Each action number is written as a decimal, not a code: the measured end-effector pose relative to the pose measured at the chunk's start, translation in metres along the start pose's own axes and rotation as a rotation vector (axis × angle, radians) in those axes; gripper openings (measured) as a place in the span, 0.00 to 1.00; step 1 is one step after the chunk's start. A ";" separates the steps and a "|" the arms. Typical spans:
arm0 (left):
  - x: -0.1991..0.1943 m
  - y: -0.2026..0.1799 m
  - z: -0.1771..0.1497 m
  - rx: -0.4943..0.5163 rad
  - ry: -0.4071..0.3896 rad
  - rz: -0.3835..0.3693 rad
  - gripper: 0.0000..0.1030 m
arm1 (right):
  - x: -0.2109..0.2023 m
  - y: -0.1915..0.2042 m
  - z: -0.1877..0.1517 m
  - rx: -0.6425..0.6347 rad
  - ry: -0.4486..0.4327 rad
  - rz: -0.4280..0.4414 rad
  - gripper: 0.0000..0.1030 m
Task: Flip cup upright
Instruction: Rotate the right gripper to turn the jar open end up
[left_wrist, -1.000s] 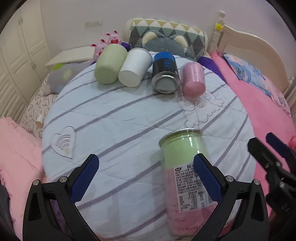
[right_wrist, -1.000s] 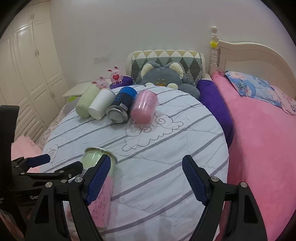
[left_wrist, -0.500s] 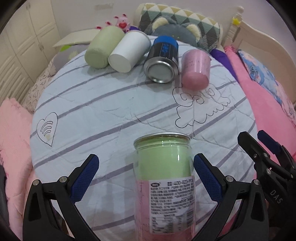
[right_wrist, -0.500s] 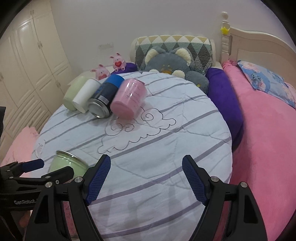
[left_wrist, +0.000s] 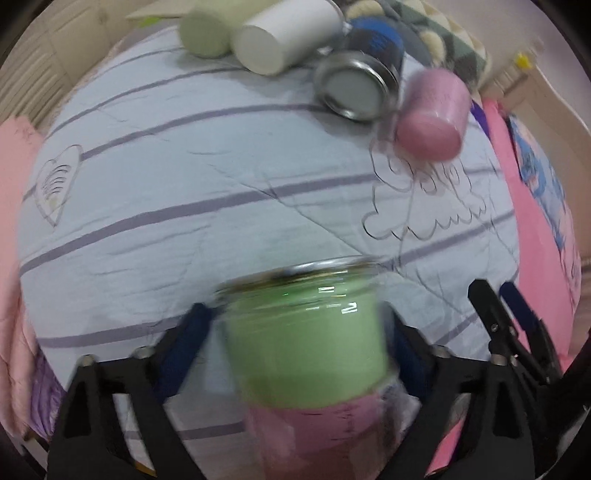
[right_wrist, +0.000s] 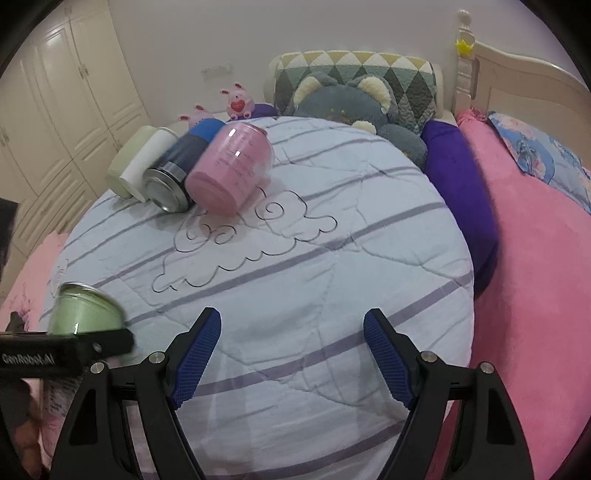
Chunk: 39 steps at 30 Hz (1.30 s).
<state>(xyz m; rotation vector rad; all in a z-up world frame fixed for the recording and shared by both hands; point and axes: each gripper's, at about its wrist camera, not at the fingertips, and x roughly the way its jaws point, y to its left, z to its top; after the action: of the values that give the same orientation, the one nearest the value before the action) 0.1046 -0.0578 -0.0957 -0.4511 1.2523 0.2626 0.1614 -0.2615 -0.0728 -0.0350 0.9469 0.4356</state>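
A green-and-pink cup (left_wrist: 306, 354) with a metal rim lies on its side on the striped quilt (left_wrist: 184, 206), blurred by motion. My left gripper (left_wrist: 299, 332) has a blue pad on each side of it, close against its sides. The cup also shows at the lower left of the right wrist view (right_wrist: 86, 314), behind the left gripper's black body. My right gripper (right_wrist: 291, 354) is open and empty above the quilt, to the right of the cup.
Four more cups lie on their sides at the far edge: pale green (left_wrist: 207, 31), white (left_wrist: 288, 35), blue with a metal rim (left_wrist: 358, 83), pink (left_wrist: 432, 118). A grey plush toy (right_wrist: 347, 107), pillows and a pink blanket (right_wrist: 535, 295) lie beyond and to the right.
My left gripper has moved forward over the green-and-pink cup and its jaws have narrowed around it. My right gripper has moved a little forward, still open.
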 end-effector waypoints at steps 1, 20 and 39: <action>-0.002 0.001 0.000 -0.005 -0.009 0.000 0.76 | 0.001 -0.001 0.000 0.004 0.002 0.005 0.79; -0.060 -0.019 0.013 0.201 -0.247 -0.001 0.73 | -0.019 0.013 0.002 0.010 -0.066 0.007 0.79; -0.079 -0.042 -0.036 0.430 -0.382 -0.047 0.72 | -0.055 0.016 -0.031 0.121 -0.108 -0.130 0.79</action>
<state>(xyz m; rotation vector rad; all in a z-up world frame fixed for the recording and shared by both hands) 0.0682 -0.1079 -0.0216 -0.0524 0.8878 0.0306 0.1035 -0.2721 -0.0452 0.0360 0.8578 0.2569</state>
